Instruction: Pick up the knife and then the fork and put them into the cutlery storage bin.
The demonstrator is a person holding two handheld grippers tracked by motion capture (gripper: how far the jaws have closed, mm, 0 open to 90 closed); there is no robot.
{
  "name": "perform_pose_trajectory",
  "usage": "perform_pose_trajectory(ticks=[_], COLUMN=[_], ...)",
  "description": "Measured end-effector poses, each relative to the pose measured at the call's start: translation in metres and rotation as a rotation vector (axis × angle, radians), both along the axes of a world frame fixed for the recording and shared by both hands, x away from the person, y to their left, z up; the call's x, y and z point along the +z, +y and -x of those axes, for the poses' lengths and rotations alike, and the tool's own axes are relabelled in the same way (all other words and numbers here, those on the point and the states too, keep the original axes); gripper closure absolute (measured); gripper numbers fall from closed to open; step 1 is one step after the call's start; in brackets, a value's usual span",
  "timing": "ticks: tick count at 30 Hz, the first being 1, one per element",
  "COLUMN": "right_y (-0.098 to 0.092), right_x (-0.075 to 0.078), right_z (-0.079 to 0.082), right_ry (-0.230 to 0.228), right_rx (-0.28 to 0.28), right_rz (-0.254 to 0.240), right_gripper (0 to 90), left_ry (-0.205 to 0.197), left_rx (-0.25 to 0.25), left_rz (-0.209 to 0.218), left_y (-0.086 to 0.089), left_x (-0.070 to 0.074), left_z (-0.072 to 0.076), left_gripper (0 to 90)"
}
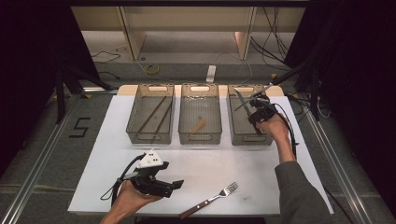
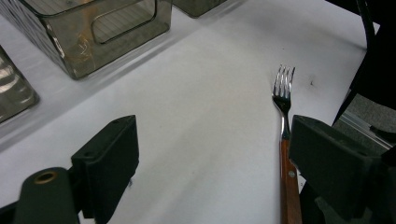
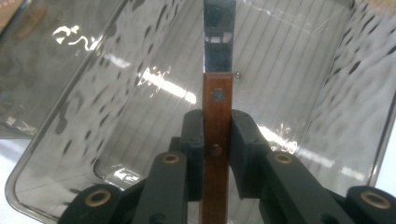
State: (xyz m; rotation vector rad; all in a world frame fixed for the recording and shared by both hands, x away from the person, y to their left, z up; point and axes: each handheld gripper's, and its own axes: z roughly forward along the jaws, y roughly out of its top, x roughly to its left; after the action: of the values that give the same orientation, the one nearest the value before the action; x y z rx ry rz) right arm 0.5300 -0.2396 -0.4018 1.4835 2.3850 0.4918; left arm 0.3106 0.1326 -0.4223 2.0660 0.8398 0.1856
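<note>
A knife [image 3: 218, 100] with a brown wooden handle and a steel blade is pinched at the handle by my right gripper [image 3: 217, 135], which is shut on it. It hangs over the right-hand clear bin [image 3: 116, 93], blade pointing away. From above, the knife's blade [image 1: 240, 99] sticks up to the left of my right gripper [image 1: 258, 112], above the right bin [image 1: 250, 140]. A wooden-handled fork [image 1: 212, 199] lies on the white table near the front edge. My left gripper [image 1: 176, 184] rests just left of the fork [image 2: 283, 100]. Its jaws [image 2: 215, 149] are open with nothing between them.
Three clear bins stand in a row at the back of the white table top [image 1: 112, 154]. The left bin [image 1: 149, 137] holds two dark sticks, the middle bin [image 1: 200, 137] a short wooden piece. Cables trail from both grippers. Dark floor surrounds the table.
</note>
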Motion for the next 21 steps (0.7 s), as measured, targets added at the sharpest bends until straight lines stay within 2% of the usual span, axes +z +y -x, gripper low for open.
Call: perform_pose_trajectory(ticks=[3,5,8,11,17,21], right_y=[0.000,-0.001,-0.002,-0.003,-0.002,-0.004], right_x=[-0.003,-0.003,0.006,0.017,0.034,0.043], right_z=[0.000,-0.001,0.002,0.008,0.036,0.062], right_ry=[0.007,0.019,-0.028,-0.063,-0.143,-0.199], right_rx=[-0.012,-0.018,-0.021,0.006,0.090,0.143], right_rz=[0.005,-0.011,-0.036,-0.064,-0.086,-0.147], right_gripper=[75.3,59.7,51.9,44.2,35.9,31.8], left_ry=[0.004,0.005,0.008,0.012,0.026,0.041], left_rx=[-0.002,-0.003,-0.002,-0.003,-0.011,-0.018], left_rz=[-0.004,-0.005,-0.007,-0.009,-0.012,-0.025], left_y=[-0.001,-0.001,-0.001,-0.001,-0.003,-0.007], left_x=[0.000,-0.001,-0.001,-0.001,0.000,-0.001], left_z=[0.000,0.000,0.000,0.000,0.001,0.001], left_gripper=[16.1,16.1,16.0,16.1,16.0,16.0])
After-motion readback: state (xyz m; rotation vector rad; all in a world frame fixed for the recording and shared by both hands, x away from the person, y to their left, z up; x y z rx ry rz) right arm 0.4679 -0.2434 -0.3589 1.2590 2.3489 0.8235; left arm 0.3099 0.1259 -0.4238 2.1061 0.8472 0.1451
